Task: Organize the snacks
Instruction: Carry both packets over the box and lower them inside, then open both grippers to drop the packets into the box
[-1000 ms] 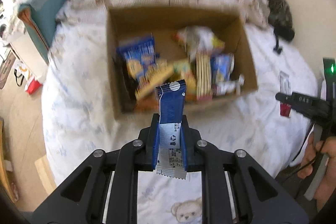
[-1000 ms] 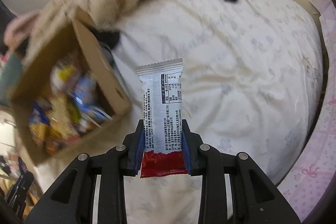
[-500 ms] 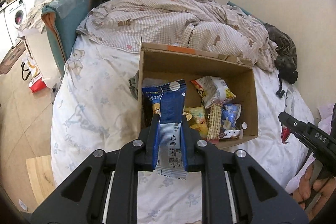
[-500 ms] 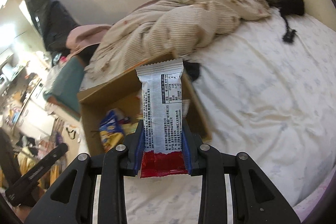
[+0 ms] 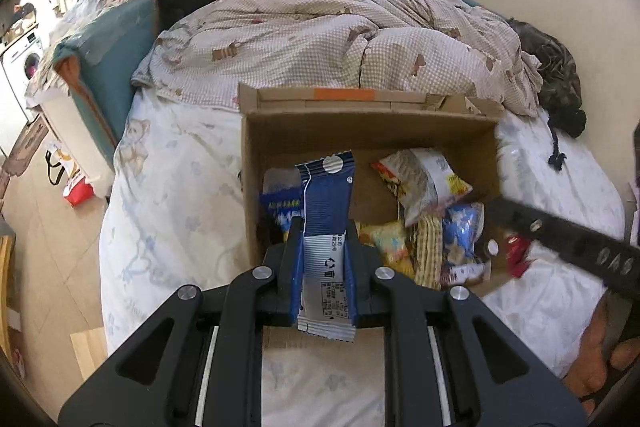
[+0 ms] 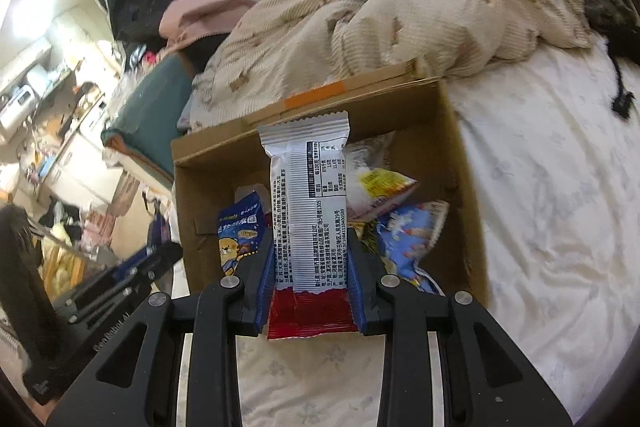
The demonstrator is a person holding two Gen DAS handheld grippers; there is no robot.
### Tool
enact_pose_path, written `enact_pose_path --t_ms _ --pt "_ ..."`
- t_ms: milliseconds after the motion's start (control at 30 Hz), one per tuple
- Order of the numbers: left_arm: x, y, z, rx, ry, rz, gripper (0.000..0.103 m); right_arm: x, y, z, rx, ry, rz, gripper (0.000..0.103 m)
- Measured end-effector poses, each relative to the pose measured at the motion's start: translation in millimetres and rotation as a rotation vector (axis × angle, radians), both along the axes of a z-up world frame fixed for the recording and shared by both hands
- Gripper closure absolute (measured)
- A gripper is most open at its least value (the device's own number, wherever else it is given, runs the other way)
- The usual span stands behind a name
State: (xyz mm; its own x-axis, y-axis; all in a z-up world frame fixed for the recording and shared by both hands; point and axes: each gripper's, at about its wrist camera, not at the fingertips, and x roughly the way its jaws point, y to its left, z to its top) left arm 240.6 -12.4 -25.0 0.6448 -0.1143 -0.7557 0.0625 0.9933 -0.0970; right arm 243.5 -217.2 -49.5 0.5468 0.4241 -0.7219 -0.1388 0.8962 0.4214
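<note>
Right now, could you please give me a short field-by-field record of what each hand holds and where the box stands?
left tongs: shut on the blue snack packet, which stands upright between the pads
right tongs: shut on the white and red snack packet
cardboard box: open, on the bed sheet, just beyond both packets
box contents: several loose snack bags, among them a yellow and white bag
behind the box: rumpled checked quilt
packets released: not yet, both clamped
</note>
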Motion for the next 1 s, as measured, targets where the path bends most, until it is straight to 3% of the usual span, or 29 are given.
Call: enact_pose_path --t_ms 167,267,567,1000 --pt "30 -8 -6 0.036 0.008 -0.019 0.089 25 11 -16 -0.018 0.042 0.048 0.070" --pt "44 -10 -9 0.031 0.008 -0.017 0.089 36 8 -27 0.025 0.091 0.034 0.070" --pt "44 -17 -17 0.070 -0.005 -0.035 0.088 55 15 -54 0.068 0.224 -0.013 0.070" --pt "49 -1 -23 0.010 0.029 0.027 0.087 58 19 -56 0.097 0.241 -0.024 0.069"
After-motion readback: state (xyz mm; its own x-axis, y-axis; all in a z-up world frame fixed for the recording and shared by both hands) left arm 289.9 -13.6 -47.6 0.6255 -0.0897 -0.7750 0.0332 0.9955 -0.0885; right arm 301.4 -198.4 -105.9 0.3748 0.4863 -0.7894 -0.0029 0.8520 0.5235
